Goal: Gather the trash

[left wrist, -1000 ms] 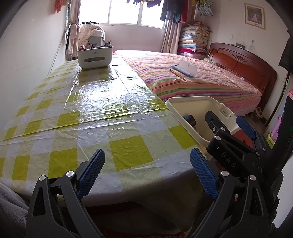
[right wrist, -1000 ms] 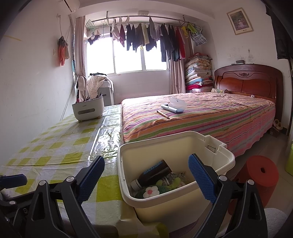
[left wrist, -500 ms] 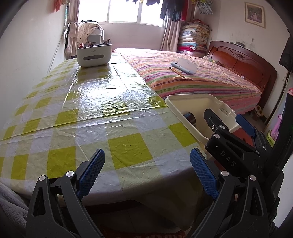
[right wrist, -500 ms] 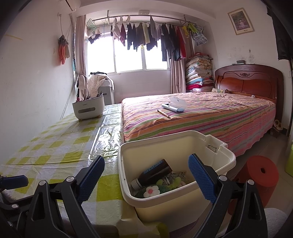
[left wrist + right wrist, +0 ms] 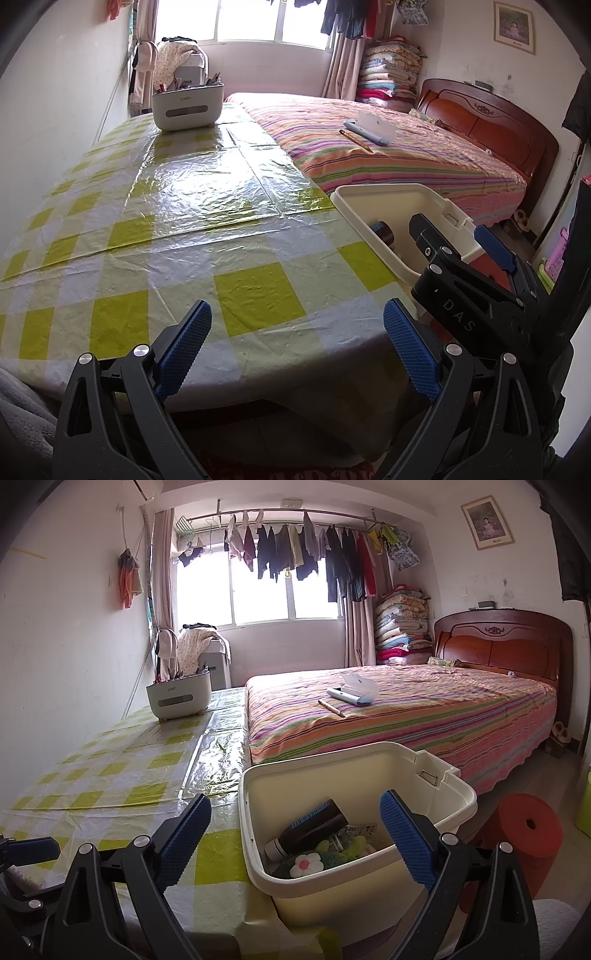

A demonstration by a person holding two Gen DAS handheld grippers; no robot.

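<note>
A cream plastic bin (image 5: 376, 882) hangs off the table's right edge, also visible in the left wrist view as the cream bin (image 5: 373, 218). Inside lie a dark bottle (image 5: 314, 821), a white flower piece (image 5: 306, 864) and green scraps (image 5: 351, 847). My right gripper (image 5: 295, 845) is open just in front of the bin with nothing between its fingers. My left gripper (image 5: 297, 347) is open over the near edge of the yellow-checked tablecloth (image 5: 177, 221), holding nothing. The right gripper (image 5: 476, 280) shows at the right of the left wrist view.
A white caddy (image 5: 187, 107) with utensils stands at the table's far end. A striped bed (image 5: 399, 712) lies to the right, with a pencil (image 5: 331, 708) and a white case (image 5: 354, 692) on it. A red stool (image 5: 521, 838) stands beside the bin.
Both grippers stay open and barely move; the left wrist view has tilted slightly, bringing the table a little closer.
</note>
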